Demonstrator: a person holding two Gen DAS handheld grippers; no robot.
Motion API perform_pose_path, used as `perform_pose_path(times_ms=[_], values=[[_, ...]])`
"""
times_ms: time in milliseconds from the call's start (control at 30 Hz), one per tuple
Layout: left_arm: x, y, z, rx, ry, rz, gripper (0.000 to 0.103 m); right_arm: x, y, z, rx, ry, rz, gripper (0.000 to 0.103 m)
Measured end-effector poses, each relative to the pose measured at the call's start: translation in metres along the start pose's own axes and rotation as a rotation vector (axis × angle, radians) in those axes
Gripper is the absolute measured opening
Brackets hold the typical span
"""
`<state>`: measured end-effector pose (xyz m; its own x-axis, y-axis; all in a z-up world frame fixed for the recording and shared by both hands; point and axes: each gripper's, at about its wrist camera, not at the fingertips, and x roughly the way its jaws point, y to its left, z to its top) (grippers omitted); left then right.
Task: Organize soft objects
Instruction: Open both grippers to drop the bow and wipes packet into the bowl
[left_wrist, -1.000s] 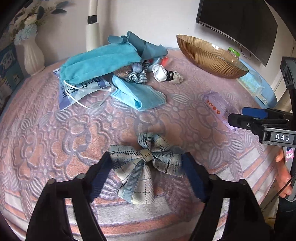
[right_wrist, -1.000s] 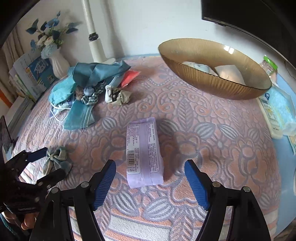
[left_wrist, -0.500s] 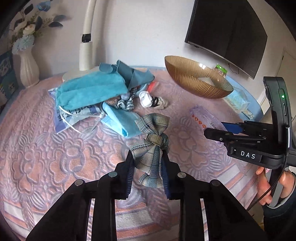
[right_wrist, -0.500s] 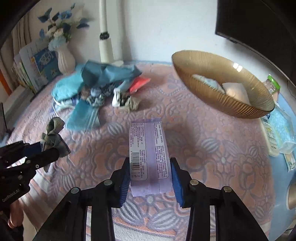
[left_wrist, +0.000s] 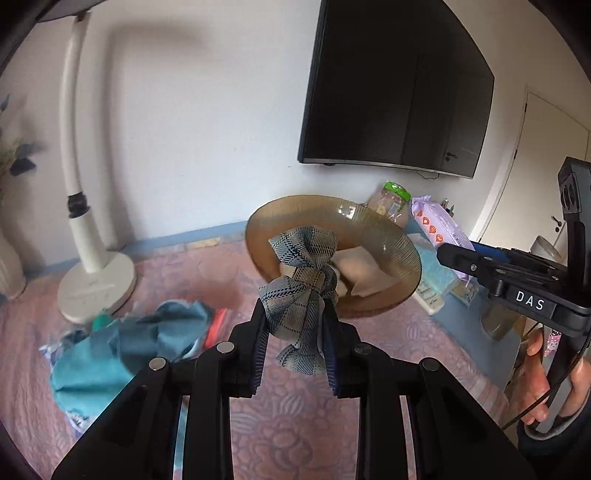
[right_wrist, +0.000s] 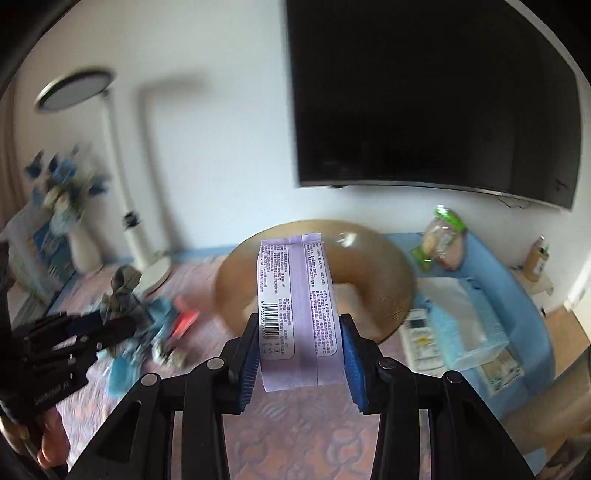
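Left gripper (left_wrist: 295, 343): clenched on the plaid bow (left_wrist: 301, 291), lower loop squeezed between the two blue pads, upper loop standing up free toward 12 o'clock. Held in the air above the pink patterned cloth (left_wrist: 288, 435).

Right gripper (right_wrist: 299, 354): clamped on the purple tissue pack (right_wrist: 298, 306), pads pressing on its two long sides, barcode label facing the camera, far end of the pack pointing to 12 o'clock. Also lifted clear of the cloth. In the left wrist view, seen at 3 o'clock, held by a hand (left_wrist: 546, 384) at the right edge, with the pack's heart-printed side showing.

Behind both held things, at 12 o'clock: the amber glass bowl (left_wrist: 391, 236), with pale soft items lying inside. Bow and pack each overlapping the bowl in their own view; whether directly above it, cannot tell.

At 9 o'clock of the left gripper, on the cloth: a blurred pile of teal cloths (left_wrist: 122, 350) with a red item beside it. Further at 10 o'clock: a white lamp base (left_wrist: 96, 291) with its curved stem.

On the wall at 1 o'clock: a dark television screen (left_wrist: 399, 85).

At 3 o'clock of the bowl: a green-topped bag (right_wrist: 439, 240) and a clear pack (right_wrist: 465, 325) on the blue surface.
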<state>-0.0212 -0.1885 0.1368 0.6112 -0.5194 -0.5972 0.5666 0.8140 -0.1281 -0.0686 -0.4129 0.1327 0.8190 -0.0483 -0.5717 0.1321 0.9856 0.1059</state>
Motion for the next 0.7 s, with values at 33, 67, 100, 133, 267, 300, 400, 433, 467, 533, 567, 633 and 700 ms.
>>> perform_pose_path(times_ms=[33, 67, 100, 133, 267, 300, 400, 433, 467, 533, 567, 633, 700], values=[[0.01, -0.004, 0.009, -0.001, 0.007, -0.013, 0.023, 0.005, -0.008, 0.007, 0.029, 0.005, -0.019, 0.04], [0.019, -0.008, 0.016, -0.002, 0.014, -0.022, 0.023, 0.01, -0.017, 0.013, 0.055, 0.009, -0.033, 0.04], [0.033, -0.012, 0.025, -0.003, 0.026, -0.029, 0.023, 0.017, -0.027, 0.02, 0.089, 0.014, -0.049, 0.04], [0.042, -0.016, 0.03, 0.0, 0.032, -0.033, 0.024, 0.023, -0.033, 0.026, 0.107, 0.017, -0.062, 0.04], [0.074, -0.027, 0.05, -0.009, 0.02, -0.025, 0.045, 0.049, -0.043, 0.05, 0.129, 0.014, -0.066, 0.046], [0.08, -0.027, 0.052, -0.025, 0.02, -0.022, 0.062, 0.055, -0.045, 0.053, 0.128, 0.026, -0.06, 0.05], [0.086, -0.023, 0.054, -0.067, 0.003, 0.003, 0.074, 0.061, -0.049, 0.05, 0.114, 0.037, -0.081, 0.057], [0.084, -0.021, 0.051, -0.074, -0.005, 0.002, 0.074, 0.061, -0.048, 0.047, 0.107, 0.04, -0.08, 0.057], [0.082, -0.018, 0.049, -0.075, 0.002, -0.006, 0.074, 0.061, -0.047, 0.044, 0.101, 0.047, -0.075, 0.057], [0.075, -0.011, 0.044, -0.08, 0.023, -0.011, 0.074, 0.061, -0.045, 0.034, 0.098, 0.073, -0.06, 0.057], [0.071, -0.007, 0.041, -0.089, 0.027, -0.015, 0.074, 0.061, -0.045, 0.029, 0.102, 0.086, -0.055, 0.057], [0.055, 0.003, 0.035, -0.124, 0.026, -0.054, 0.074, 0.058, -0.043, 0.021, 0.126, 0.107, -0.026, 0.057], [0.035, 0.01, 0.031, -0.148, 0.011, -0.074, 0.074, 0.054, -0.038, 0.016, 0.146, 0.125, 0.011, 0.057]])
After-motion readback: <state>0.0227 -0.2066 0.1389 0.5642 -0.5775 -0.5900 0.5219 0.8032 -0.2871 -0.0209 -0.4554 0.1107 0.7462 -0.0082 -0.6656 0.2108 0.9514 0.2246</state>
